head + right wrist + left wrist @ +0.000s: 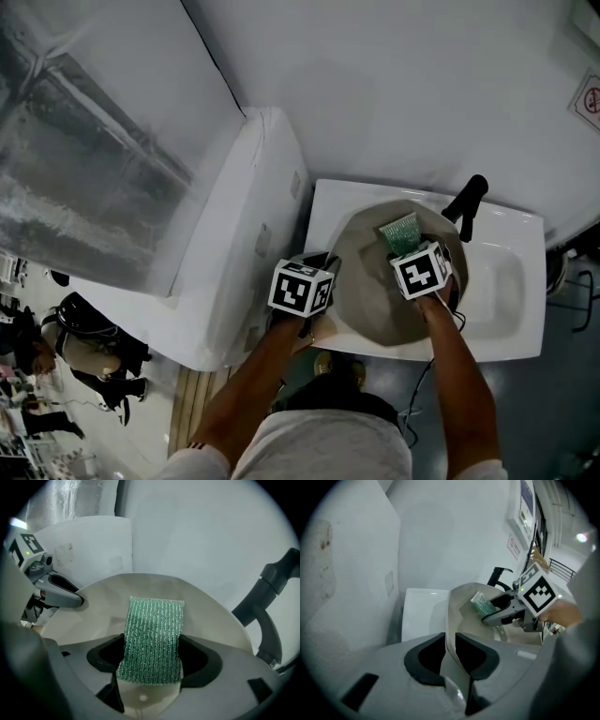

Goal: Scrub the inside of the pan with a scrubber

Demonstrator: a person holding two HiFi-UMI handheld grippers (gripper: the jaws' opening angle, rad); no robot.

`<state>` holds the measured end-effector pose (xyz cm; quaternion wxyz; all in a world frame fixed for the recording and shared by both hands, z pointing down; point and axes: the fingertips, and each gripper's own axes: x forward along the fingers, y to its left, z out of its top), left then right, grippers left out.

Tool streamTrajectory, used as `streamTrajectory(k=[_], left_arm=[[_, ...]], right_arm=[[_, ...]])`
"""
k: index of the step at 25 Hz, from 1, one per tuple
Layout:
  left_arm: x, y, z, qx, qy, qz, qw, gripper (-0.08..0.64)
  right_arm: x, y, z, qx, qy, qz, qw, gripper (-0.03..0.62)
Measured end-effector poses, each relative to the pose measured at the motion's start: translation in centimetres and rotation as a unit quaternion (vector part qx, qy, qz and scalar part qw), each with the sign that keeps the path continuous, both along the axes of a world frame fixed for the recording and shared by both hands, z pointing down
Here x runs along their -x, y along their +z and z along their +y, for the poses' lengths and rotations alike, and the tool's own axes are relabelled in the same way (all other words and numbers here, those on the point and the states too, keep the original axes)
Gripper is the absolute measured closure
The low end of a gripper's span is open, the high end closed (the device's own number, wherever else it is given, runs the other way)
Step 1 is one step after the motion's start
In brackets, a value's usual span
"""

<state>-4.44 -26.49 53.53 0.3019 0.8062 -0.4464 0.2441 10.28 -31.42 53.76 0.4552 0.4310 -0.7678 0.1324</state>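
A round beige pan point(370, 291) lies tilted in the white sink point(511, 281). My left gripper point(323, 265) is at the pan's left rim; in the left gripper view the thin rim point(451, 620) runs between the pads, which are shut on it. My right gripper point(419, 246) is over the inside of the pan and is shut on a green mesh scrubber point(152, 637). The scrubber point(401, 231) sticks out beyond the jaws toward the pan's far wall point(154, 585). In the right gripper view the left gripper point(75, 600) shows at the pan's left edge.
A black faucet point(467, 201) stands at the sink's back right, close to the pan's far rim, and appears again as the black faucet point(274, 590). A white appliance point(239, 234) stands against the sink's left side. White wall lies behind. A person point(80, 352) is on the floor side at lower left.
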Motion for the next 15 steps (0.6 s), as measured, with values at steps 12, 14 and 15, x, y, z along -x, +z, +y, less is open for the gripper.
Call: streamTrajectory(k=[12, 14, 15], left_arm=[[0.0, -0.1, 0.1, -0.003, 0.006, 0.002, 1.0000, 0.482], [0.0, -0.1, 0.1, -0.003, 0.007, 0.003, 1.0000, 0.482], [0.0, -0.1, 0.1, -0.003, 0.007, 0.003, 1.0000, 0.482]], right_arm=[[6.5, 1.3, 5.3, 0.028, -0.097, 0.022, 0.995, 0.241], [6.9, 2.1, 5.6, 0.037, -0.102, 0.026, 0.994, 0.241], [6.9, 2.4, 5.6, 0.040, -0.103, 0.028, 0.993, 0.241]])
